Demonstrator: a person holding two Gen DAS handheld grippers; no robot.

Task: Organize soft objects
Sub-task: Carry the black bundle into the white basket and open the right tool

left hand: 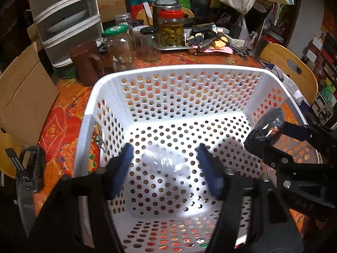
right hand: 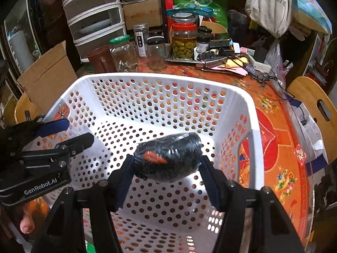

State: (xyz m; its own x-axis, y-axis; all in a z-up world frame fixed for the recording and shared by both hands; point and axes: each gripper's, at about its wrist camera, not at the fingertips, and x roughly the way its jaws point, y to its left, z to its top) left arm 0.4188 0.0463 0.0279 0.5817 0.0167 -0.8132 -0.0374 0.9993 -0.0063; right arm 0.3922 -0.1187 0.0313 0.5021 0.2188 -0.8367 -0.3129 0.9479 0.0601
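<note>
Both grippers hang over a white basket point(left hand: 174, 71) on the table point(right hand: 273, 126). Left gripper point(left hand: 166, 160) jaws open, nothing gripped; a clear wrapped item point(left hand: 166, 162) lies on the basket floor below them. Right gripper point(right hand: 167, 164) jaws clamp a dark wrapped bundle point(right hand: 168, 156) above the basket floor. Jars point(right hand: 183, 42) at 12 o'clock beyond the basket.

White perforated basket point(right hand: 256, 147); black, seemingly orange-patched bundle point(right hand: 168, 158); orange floral tablecloth point(right hand: 280, 151).

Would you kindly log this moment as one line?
left gripper: open, over clear plastic packet | right gripper: holds dark wrapped knit bundle | both above white perforated plastic basket
</note>
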